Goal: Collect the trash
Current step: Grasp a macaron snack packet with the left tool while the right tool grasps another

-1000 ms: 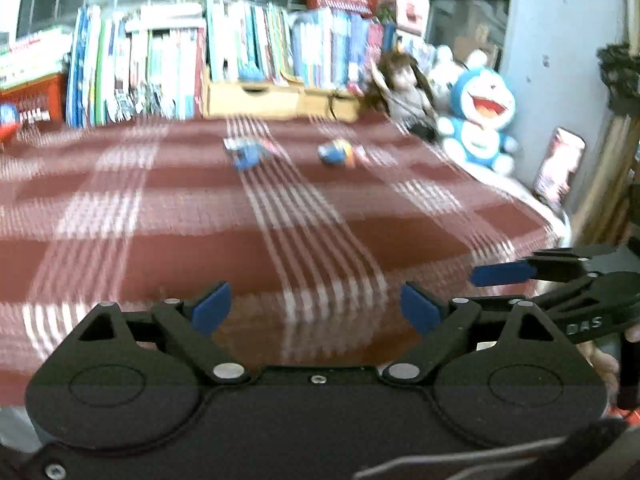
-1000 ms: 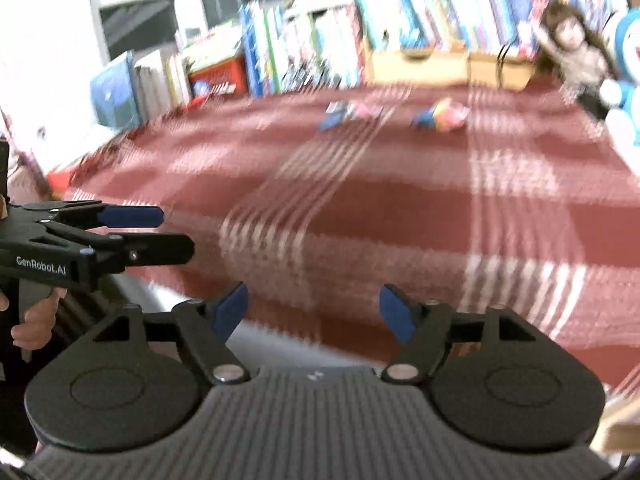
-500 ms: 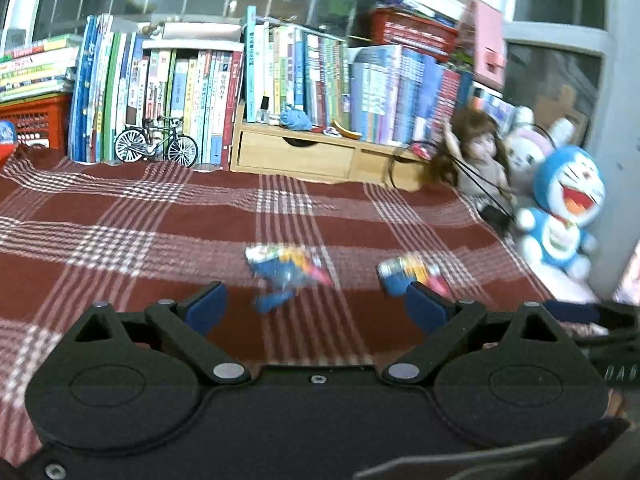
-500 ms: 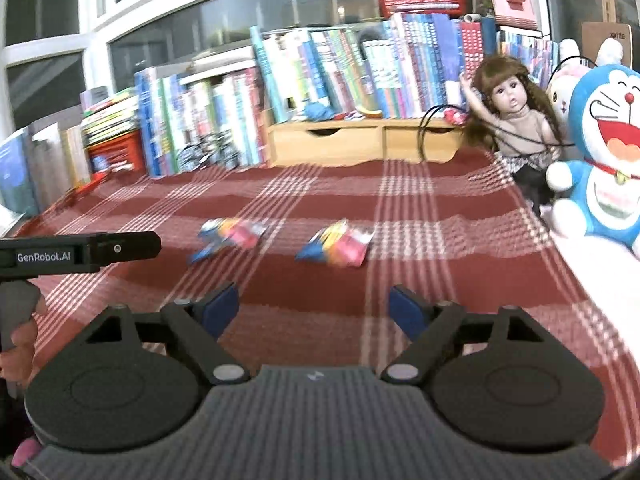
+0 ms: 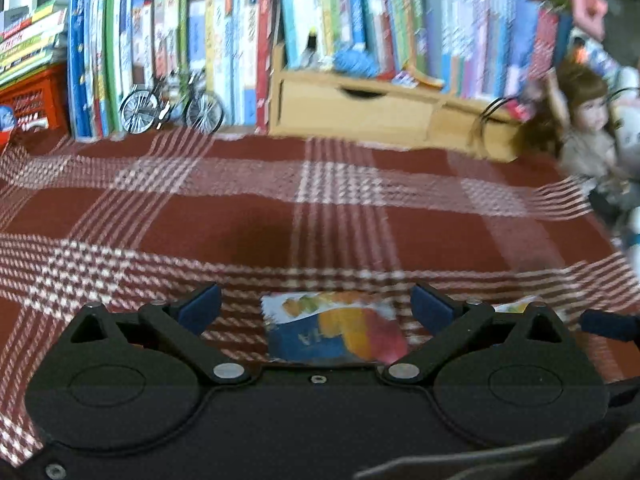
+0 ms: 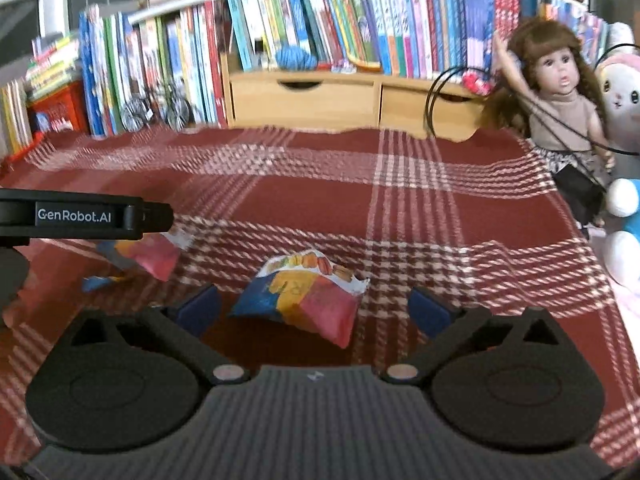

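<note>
Two crumpled snack wrappers, blue, yellow and red, lie on the red checked tablecloth [image 5: 360,220]. In the left wrist view one wrapper [image 5: 332,332] lies between the blue pads of my left gripper [image 5: 316,308]. Its jaws are opening, and the pads stand clear of the wrapper. In the right wrist view the other wrapper [image 6: 304,300] lies between the pads of my right gripper [image 6: 314,308]. Those jaws are opening too, without touching it. The left gripper [image 6: 80,216] shows at the left edge of this view, above the first wrapper [image 6: 144,256].
A row of books [image 6: 320,12] lines the back above a wooden drawer box [image 6: 344,100]. A model bicycle [image 5: 172,104] and a red crate [image 5: 32,96] stand at the back left. A doll [image 6: 560,92] and plush toys [image 6: 620,92] sit at the right edge.
Both grippers have travelled forward across the table from its near edge to the two wrappers. Each now has a wrapper between its pads, and both jaws stand wider.
</note>
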`<state>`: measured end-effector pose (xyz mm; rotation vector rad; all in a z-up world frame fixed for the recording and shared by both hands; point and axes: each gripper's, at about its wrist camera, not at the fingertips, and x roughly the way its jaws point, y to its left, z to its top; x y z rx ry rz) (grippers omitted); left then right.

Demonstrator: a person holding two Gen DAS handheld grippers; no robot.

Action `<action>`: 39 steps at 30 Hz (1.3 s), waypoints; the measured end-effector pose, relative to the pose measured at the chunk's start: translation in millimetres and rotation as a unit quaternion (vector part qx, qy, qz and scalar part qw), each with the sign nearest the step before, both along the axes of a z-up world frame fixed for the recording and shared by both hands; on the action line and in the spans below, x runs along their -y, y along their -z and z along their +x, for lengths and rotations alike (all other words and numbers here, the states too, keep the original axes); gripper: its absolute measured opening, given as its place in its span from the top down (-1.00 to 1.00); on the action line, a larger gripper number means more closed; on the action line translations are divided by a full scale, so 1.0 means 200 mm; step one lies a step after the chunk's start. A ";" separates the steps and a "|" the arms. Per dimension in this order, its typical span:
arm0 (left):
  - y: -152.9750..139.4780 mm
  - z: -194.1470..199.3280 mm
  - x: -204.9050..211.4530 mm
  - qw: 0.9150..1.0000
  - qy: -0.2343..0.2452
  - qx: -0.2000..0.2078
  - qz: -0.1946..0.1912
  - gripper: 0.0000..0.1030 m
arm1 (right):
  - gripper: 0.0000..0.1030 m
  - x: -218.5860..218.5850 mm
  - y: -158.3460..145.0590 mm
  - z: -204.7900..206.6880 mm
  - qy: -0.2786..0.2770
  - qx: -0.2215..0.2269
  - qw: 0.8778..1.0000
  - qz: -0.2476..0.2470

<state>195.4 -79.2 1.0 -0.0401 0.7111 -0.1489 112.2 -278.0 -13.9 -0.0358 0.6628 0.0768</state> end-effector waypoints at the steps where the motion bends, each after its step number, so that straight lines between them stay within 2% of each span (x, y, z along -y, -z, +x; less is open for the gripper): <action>1: 0.03 0.01 0.00 1.000 0.000 -0.011 -0.001 -0.96 | -1.00 0.00 0.02 0.03 -0.002 -0.009 1.000 -0.004; 4: 0.09 0.04 0.01 0.999 0.008 -0.033 -0.011 -0.92 | -0.86 0.00 0.06 0.06 -0.017 -0.026 0.999 0.007; 6: 0.11 0.04 0.02 1.000 0.009 -0.027 0.001 -0.80 | -0.68 0.00 0.06 0.04 -0.025 -0.022 0.999 0.014; 8: 0.11 0.01 0.05 0.999 0.026 -0.012 0.020 -0.35 | -0.53 -0.01 0.06 0.02 -0.036 -0.016 0.999 0.009; 9: 0.10 0.00 0.06 0.999 0.037 -0.006 0.022 -0.22 | -0.42 -0.01 0.05 0.01 -0.040 -0.013 0.999 0.007; 10: 0.09 -0.02 0.07 0.999 0.044 -0.003 0.022 0.00 | -0.42 -0.01 0.04 -0.01 -0.043 -0.010 0.999 0.006; 11: 0.08 -0.04 0.08 0.999 0.048 -0.001 0.023 0.13 | -0.33 -0.01 0.04 -0.02 -0.046 -0.006 0.999 0.008; 13: 0.06 -0.07 0.09 0.998 0.054 0.006 0.024 0.21 | -0.31 -0.02 0.02 -0.05 -0.051 0.005 0.999 0.008; 21: -0.06 -0.25 0.04 0.998 0.059 0.033 0.003 0.23 | -0.30 -0.03 -0.04 -0.21 -0.072 0.032 0.997 0.021; 27: -0.14 -0.46 -0.03 0.996 0.073 0.054 0.001 0.23 | -0.30 -0.04 -0.08 -0.38 -0.088 0.045 0.994 0.045; 39: -0.18 -1.07 -0.22 0.990 0.107 0.096 -0.003 0.23 | -0.31 -0.09 -0.10 -0.85 -0.133 0.057 0.986 0.077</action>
